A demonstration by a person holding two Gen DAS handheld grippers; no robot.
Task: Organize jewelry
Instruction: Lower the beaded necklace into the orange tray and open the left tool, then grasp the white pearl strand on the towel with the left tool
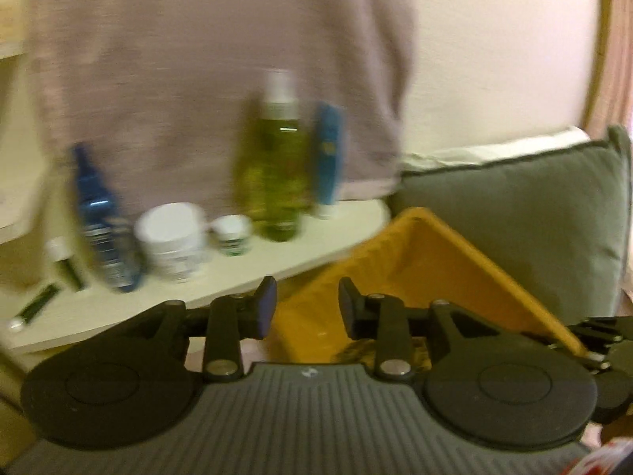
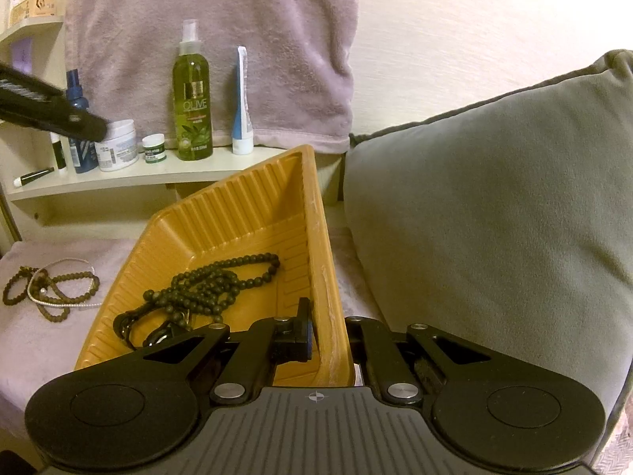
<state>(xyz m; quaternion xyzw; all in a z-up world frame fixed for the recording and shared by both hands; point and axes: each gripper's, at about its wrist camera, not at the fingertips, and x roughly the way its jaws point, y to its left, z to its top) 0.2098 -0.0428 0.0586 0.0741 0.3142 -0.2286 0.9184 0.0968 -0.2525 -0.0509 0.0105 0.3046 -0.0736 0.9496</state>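
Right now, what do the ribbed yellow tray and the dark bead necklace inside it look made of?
Ribbed yellow tray: looks like thin moulded plastic, slightly glossy, with pressed ribs and a scuffed whitish rim. Dark bead necklace: round matte beads, perhaps wood or stone; cannot tell which.

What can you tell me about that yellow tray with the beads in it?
The yellow tray looks like thin moulded plastic, rectangular with rounded corners, its walls and floor ribbed. It is tipped up, its far end raised towards the shelf, and sits on a pale lilac cloth beside a grey cushion. A tangle of dark bead necklaces lies in its lower end. The right gripper is clamped on its right rim, one finger inside the wall and one outside. The rim shows whitish scuffs.
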